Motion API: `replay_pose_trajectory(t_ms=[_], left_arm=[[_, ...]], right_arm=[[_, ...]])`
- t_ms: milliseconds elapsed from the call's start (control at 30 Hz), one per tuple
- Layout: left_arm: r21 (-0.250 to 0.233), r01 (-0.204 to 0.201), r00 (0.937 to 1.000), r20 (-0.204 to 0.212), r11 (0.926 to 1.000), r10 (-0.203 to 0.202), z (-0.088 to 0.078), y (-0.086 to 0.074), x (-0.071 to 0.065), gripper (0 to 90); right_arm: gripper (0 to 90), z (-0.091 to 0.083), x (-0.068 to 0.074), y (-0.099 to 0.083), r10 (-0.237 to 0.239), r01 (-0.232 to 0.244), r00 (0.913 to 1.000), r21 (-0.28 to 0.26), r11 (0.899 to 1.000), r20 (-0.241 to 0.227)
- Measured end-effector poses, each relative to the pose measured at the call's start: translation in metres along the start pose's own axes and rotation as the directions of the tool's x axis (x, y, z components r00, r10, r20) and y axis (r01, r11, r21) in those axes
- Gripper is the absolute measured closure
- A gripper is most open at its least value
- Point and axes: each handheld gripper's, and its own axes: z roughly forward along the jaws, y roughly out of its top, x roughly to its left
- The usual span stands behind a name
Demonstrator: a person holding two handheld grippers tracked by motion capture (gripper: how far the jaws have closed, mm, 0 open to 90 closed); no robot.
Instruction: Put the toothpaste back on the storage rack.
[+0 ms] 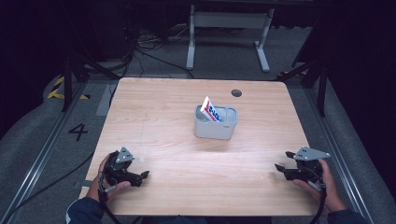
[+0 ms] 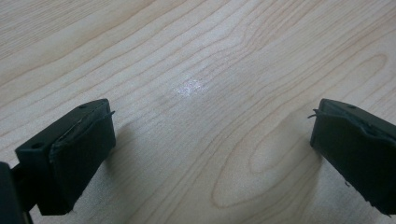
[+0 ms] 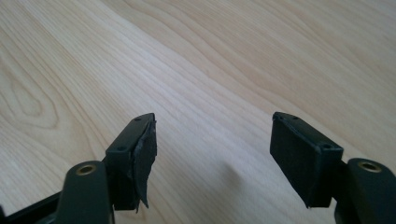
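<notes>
A grey open-topped bin [image 1: 215, 122] stands on the wooden table [image 1: 163, 121] a little past its middle. A white packet with red and blue print [image 1: 210, 110] leans up out of the bin's left side. My left gripper [image 1: 143, 176] rests near the front left edge, held by a hand, its jaws wide apart over bare wood [image 2: 210, 121]. My right gripper [image 1: 282, 164] sits near the front right edge, also held by a hand, jaws apart with nothing between them [image 3: 212, 135]. Both grippers lie well short of the bin.
A dark round hole [image 1: 236, 93] marks the table's far right area. Beyond the far edge stands a white table frame [image 1: 229, 32] on grey floor with cables. A floor mark "4" [image 1: 78, 131] lies left of the table.
</notes>
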Motion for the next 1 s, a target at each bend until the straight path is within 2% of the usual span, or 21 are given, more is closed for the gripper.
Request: replay_pose_trajectory(t_ms=[167, 300, 400, 500, 1000], left_arm=[[0.0, 0.001, 1.0, -0.001, 1.0, -0.001, 0.0, 0.0, 0.0, 0.4], [0.0, 0.0, 1.0, 0.0, 1.0, 0.0, 0.0, 0.0, 0.0, 0.4], [0.0, 0.001, 1.0, -0.001, 1.0, -0.001, 0.0, 0.0, 0.0, 0.4], [-0.001, 0.004, 1.0, -0.002, 1.0, -0.004, 0.0, 0.0, 0.0, 0.4], [0.002, 0.003, 0.9997, -0.022, 1.0, -0.003, -0.001, 0.0, -0.001, 0.5]], right_arm=[[31.9, -0.004, -0.007, -0.015, 0.049, -0.049, 0.9987, -0.004, 0.999, -0.017], [30.9, -0.006, -0.011, -0.025, 0.097, -0.098, 0.9945, -0.014, 0.995, -0.039], [29.1, -0.003, -0.012, -0.03, 0.125, -0.125, 0.9916, 0.003, 0.992, -0.033], [29.0, -0.003, -0.014, -0.036, 0.16, -0.162, 0.9857, -0.032, 0.986, -0.053], [24.0, -0.002, -0.014, -0.036, 0.164, -0.165, 0.9861, -0.025, 0.986, -0.026]])
